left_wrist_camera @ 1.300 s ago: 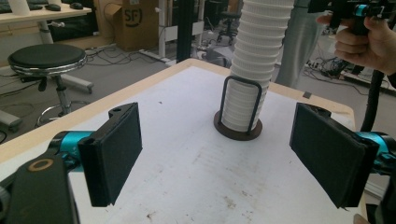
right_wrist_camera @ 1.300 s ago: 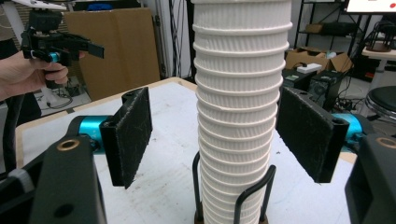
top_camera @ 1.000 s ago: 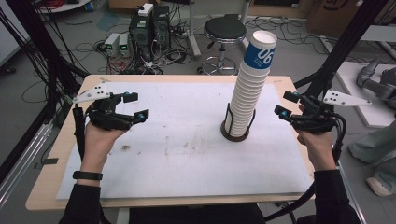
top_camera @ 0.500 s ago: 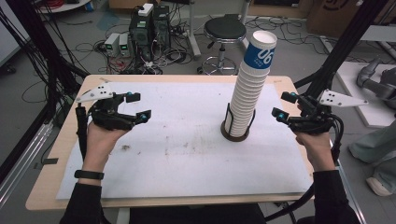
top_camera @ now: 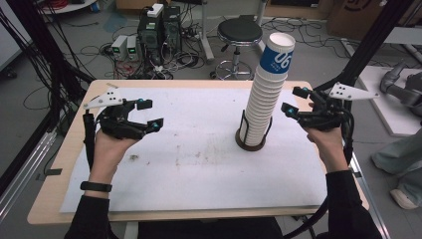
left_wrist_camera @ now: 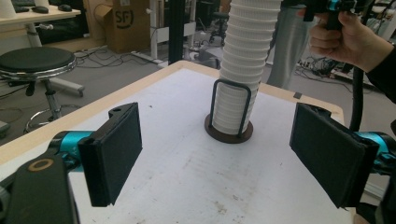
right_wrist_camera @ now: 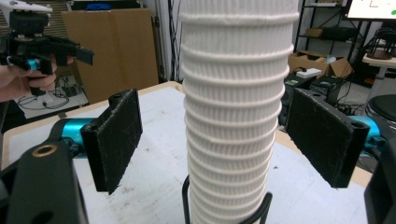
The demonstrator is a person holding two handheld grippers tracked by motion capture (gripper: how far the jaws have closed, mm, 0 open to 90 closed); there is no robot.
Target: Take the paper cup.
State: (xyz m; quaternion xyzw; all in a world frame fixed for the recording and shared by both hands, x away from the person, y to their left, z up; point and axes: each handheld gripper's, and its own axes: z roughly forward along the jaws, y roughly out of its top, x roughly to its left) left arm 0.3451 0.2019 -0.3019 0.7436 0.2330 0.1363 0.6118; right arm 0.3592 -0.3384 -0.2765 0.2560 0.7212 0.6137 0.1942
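Tall stack of white ribbed paper cups (top_camera: 263,99), blue-banded top cup, stands in dark wire holder (top_camera: 250,140) at table's 2 o'clock, kept upright. Right gripper (top_camera: 295,101) just beside at stack's 3 o'clock, jaws open, lined up for grab, likely. Left gripper (top_camera: 148,114) at 9 o'clock, well apart, jaws open, empty.

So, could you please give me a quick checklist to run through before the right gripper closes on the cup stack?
1. Right gripper open: ok.
2. Cup stack lined up between its jaws: ok.
3. Jaws around the stack: cannot tell; the high view suggests it is short of it.
4. Stack seated in its holder: ok.
5. Stack upright: not ok, it leans slightly.
6. Left gripper open and well away: ok.
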